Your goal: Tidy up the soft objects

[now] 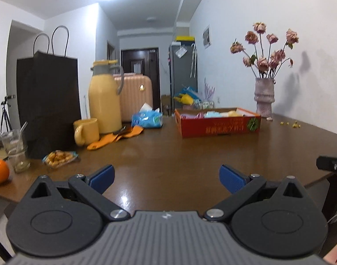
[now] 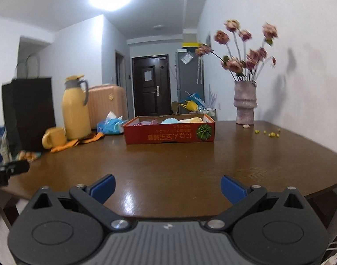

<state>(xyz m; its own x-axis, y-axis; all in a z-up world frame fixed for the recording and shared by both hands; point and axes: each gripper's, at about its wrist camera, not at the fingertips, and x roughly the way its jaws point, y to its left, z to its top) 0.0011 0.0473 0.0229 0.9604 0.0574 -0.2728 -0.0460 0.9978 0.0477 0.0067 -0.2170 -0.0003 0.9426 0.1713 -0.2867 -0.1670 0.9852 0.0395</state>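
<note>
Red box (image 2: 169, 133): upside-down yellow print, unreadable | left gripper (image 1: 167, 177), right gripper (image 2: 167, 187) wide apart, empty

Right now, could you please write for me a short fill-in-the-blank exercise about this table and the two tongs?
1. Both the left tongs and the right tongs are ____ and hold nothing.
2. The soft objects lie inside a ____ cardboard box.
3. The dried flowers stand in a ____ near the wall.
4. Beside the yellow thermos stands a yellow ____ with a handle.

Missing words: open; red; vase; mug
</note>
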